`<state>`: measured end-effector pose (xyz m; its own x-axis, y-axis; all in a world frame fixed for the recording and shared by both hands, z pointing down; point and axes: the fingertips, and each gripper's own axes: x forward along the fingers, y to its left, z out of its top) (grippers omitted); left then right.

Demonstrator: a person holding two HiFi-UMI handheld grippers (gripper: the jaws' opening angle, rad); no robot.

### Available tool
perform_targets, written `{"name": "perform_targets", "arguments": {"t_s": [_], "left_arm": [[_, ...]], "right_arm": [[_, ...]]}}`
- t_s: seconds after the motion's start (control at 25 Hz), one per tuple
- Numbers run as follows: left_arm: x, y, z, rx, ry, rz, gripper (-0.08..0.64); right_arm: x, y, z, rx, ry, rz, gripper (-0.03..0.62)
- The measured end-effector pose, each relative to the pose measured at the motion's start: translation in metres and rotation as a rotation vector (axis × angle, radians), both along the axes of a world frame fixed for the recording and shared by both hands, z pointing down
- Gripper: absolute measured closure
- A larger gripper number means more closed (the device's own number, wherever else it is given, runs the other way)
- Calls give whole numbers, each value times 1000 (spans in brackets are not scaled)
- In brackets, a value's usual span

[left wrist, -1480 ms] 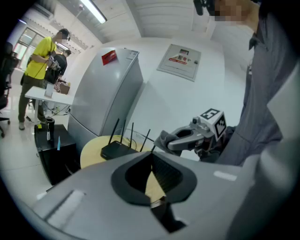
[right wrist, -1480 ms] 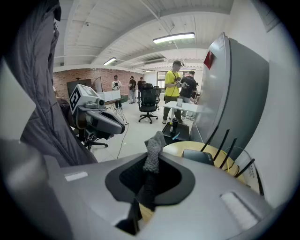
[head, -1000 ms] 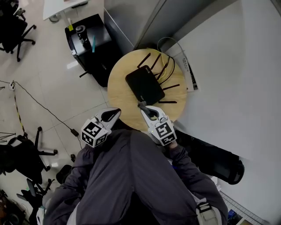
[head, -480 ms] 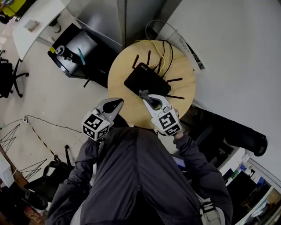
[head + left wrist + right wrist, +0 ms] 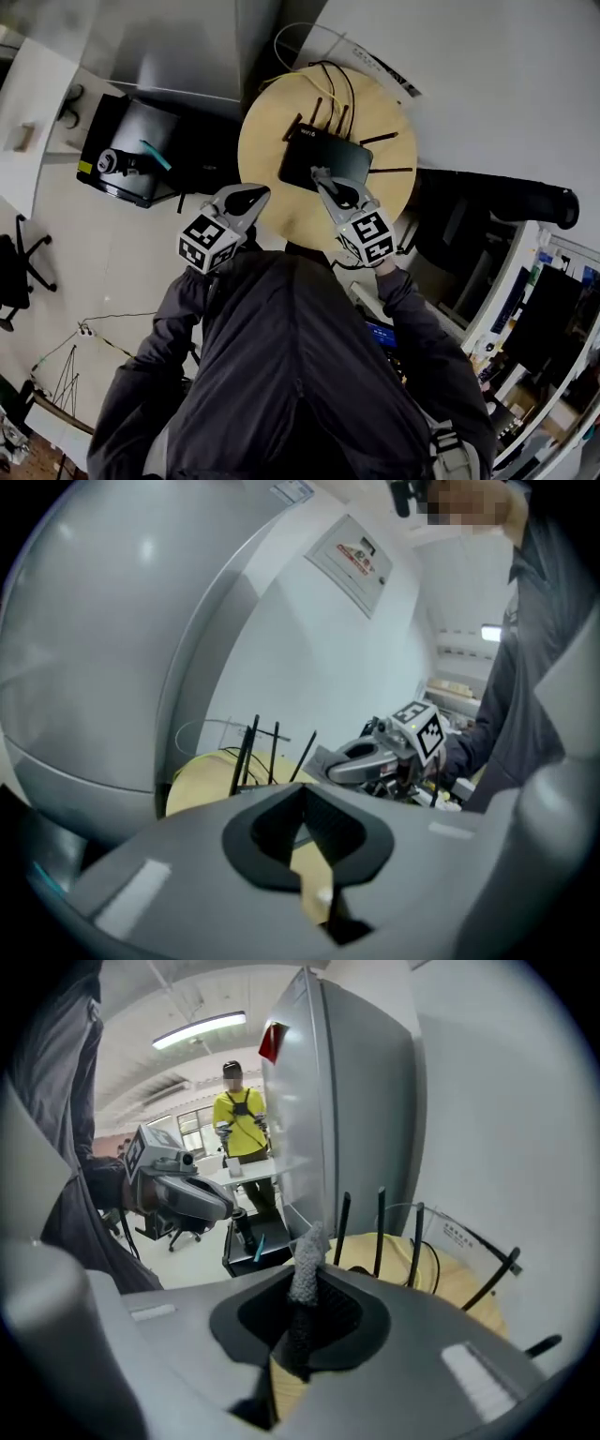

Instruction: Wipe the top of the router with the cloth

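Note:
A black router (image 5: 328,157) with several upright antennas lies on a round wooden table (image 5: 272,202). My right gripper (image 5: 322,176) reaches over the router's near edge and is shut on a grey cloth (image 5: 302,1288), a fold of which sticks up above the jaws. In the right gripper view the antennas (image 5: 380,1230) stand just beyond the cloth. My left gripper (image 5: 251,198) hovers at the table's left front edge, apart from the router. Its jaws stand together with nothing between them (image 5: 305,841). The right gripper (image 5: 367,759) also shows in the left gripper view.
A black case (image 5: 141,155) lies on the floor left of the table. A tall grey cabinet (image 5: 347,1101) and a white wall stand behind it. Cables (image 5: 333,80) and a power strip (image 5: 380,73) lie at the table's far side. A person in yellow (image 5: 242,1129) stands farther back.
The head view has swung round. My right gripper with the cloth has moved from the table's front onto the router's near edge. The left gripper stays by the table's edge.

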<state>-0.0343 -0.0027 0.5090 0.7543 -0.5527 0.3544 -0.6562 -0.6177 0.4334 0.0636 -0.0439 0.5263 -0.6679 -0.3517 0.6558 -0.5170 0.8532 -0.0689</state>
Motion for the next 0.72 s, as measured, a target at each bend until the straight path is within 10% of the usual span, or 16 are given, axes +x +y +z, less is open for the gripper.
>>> {"name": "perform_targets", "arguments": {"t_s": [0.36, 0.72], "left_arm": [[-18, -29, -4, 41, -26, 158, 568], [-20, -27, -11, 40, -63, 200, 569]], "right_arm": [[-12, -1, 31, -48, 15, 184, 561], [-23, -97, 123, -80, 252, 82, 561]]}}
